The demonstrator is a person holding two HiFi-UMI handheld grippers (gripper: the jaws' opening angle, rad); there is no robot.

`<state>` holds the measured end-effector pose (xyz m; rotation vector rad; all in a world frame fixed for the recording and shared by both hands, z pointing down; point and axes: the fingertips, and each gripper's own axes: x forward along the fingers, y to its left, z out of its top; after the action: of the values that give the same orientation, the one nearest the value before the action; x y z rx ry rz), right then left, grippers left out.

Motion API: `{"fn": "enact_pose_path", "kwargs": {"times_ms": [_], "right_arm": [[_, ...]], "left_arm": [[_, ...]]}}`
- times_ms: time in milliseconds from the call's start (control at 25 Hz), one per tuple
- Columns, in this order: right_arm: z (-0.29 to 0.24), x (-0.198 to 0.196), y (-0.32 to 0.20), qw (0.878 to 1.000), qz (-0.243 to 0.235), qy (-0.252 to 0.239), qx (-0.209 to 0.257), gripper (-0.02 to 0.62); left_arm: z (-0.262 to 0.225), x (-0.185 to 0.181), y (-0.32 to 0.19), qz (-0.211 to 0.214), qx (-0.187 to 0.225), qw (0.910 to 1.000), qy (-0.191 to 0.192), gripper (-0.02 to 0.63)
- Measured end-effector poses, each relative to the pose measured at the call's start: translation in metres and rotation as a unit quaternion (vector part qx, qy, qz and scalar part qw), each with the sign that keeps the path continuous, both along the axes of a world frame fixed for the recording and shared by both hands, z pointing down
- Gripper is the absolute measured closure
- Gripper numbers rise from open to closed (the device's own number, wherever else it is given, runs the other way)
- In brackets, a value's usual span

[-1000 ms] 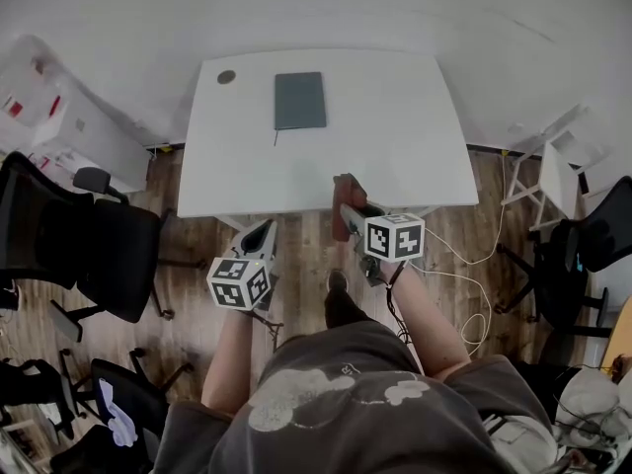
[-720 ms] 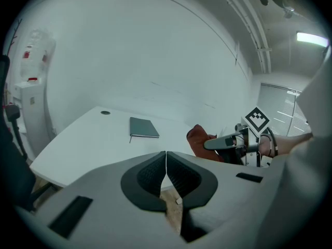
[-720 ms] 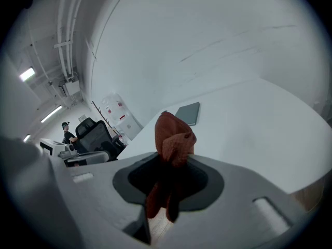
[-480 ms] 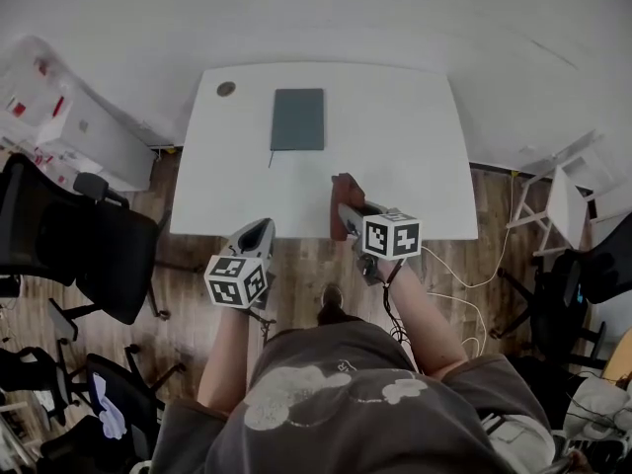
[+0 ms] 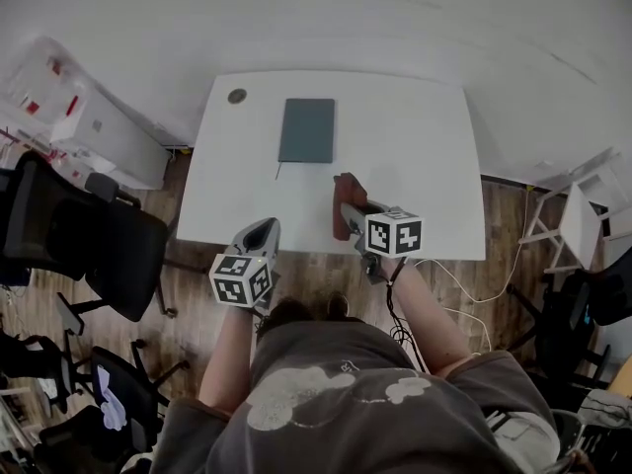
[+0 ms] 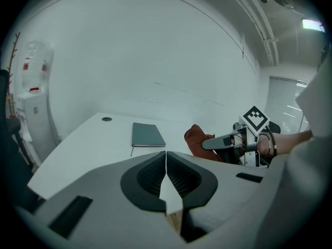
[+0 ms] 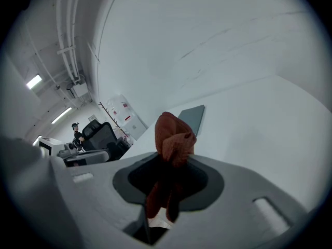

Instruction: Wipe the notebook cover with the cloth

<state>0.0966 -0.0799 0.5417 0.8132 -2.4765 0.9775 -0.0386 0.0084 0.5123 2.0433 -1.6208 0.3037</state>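
Note:
A dark grey-green notebook (image 5: 307, 130) lies closed on the far left part of the white table (image 5: 415, 156), with a thin ribbon trailing from its near edge. It shows too in the left gripper view as the notebook (image 6: 147, 134) and in the right gripper view as the notebook (image 7: 192, 118). My right gripper (image 5: 346, 211) hangs over the table's near edge, shut on a bunched rust-red cloth (image 5: 345, 199); the cloth (image 7: 173, 139) sticks up between its jaws. My left gripper (image 5: 259, 235) is shut and empty, just off the table's near edge.
A round cable hole (image 5: 237, 96) sits at the table's far left corner. Black office chairs (image 5: 99, 245) stand to the left, a white cabinet (image 5: 79, 126) beyond them. White folding furniture (image 5: 583, 210) and cables (image 5: 474, 275) are on the floor at the right.
The whole view has shifted: the table and notebook now sit a little lower and further right in the head view. Both grippers hold their places near the table's front edge.

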Motion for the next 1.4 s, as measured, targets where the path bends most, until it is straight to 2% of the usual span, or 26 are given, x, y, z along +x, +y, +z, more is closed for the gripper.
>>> {"fn": "enact_pose_path", "kwargs": {"times_ms": [160,320,720,1120,1400], "right_arm": [[0.004,-0.007,-0.010,1.000,0.001,0.005,-0.002,0.494],[0.004,-0.004,-0.021,1.000,0.020,0.009,-0.001,0.494],[0.007,-0.023,-0.064,0.997,0.080,0.022,-0.002,0.494],[0.014,-0.047,-0.099,0.991,0.125,0.035,-0.007,0.494],[0.014,-0.057,-0.122,0.987,0.152,0.045,-0.010,0.493]], "left_arm": [[0.002,-0.010,-0.014,0.004,-0.001,1.0000,-0.001,0.604],[0.008,-0.015,-0.032,0.017,-0.003,0.9998,0.002,0.604],[0.021,-0.038,-0.093,0.077,-0.012,0.9969,0.014,0.604],[0.045,-0.075,-0.151,0.108,-0.040,0.9933,0.011,0.604],[0.069,-0.082,-0.184,0.136,-0.067,0.9884,0.008,0.604]]}}
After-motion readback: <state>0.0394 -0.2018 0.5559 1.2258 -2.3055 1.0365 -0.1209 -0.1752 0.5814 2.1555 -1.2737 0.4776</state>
